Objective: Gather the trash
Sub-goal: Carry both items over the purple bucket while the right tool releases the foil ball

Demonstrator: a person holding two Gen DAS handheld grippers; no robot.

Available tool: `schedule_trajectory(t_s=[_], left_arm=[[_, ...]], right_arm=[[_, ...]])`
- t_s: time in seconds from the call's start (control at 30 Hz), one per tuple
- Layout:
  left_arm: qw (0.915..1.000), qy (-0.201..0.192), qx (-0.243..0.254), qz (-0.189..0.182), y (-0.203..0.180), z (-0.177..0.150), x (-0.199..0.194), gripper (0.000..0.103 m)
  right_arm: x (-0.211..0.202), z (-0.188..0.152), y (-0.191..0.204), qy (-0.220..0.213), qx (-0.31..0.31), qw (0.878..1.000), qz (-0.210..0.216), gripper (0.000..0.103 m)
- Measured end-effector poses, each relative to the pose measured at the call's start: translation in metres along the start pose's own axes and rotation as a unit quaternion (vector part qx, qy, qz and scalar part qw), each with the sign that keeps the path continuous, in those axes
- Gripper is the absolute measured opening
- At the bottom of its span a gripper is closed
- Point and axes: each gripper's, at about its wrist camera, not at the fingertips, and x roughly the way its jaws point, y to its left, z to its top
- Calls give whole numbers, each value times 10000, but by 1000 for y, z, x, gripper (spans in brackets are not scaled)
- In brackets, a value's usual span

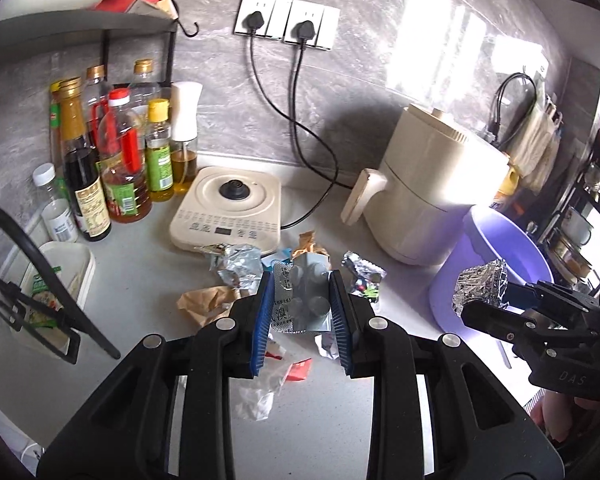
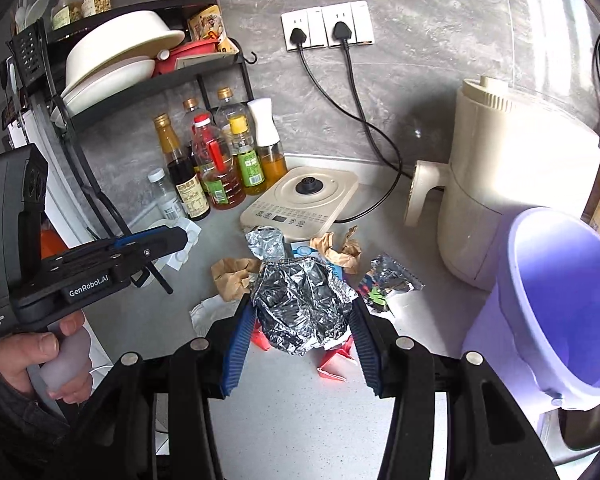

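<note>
Progress early | right gripper [image 2: 300, 316] clamps foil ball [image 2: 304, 308] near purple bin [image 2: 556, 292] | left gripper [image 1: 300, 308] grips blister pack [image 1: 300, 300] | wrappers [image 1: 208, 304] remain on counter [image 1: 320, 408]

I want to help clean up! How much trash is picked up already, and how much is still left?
Nothing shows in the visible part of the purple bin yet. In hand: the right gripper holds a foil ball and the left gripper a pill pack. Left on the counter: brown paper, a shiny wrapper, red scraps and white paper.
</note>
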Motion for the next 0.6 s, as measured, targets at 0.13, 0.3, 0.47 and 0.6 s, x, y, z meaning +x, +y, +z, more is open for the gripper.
schedule_trajectory(t_s=[0.13, 0.3, 0.47, 0.6], left_arm=[[9994, 23, 202, -272, -18, 7, 11, 28], [9973, 48, 428, -595, -40, 16, 25, 28], [9940, 107, 589, -917, -63, 23, 38, 28], [9902, 129, 733, -1179, -82, 29, 48, 28]], right_arm=[[-17, 4, -21, -195, 177, 9992, -313, 47], [-33, 7, -45, -363, 368, 9962, -705, 48], [-50, 10, -79, -532, 667, 9885, -1245, 48], [-62, 11, -105, -629, 863, 9800, -1677, 50]])
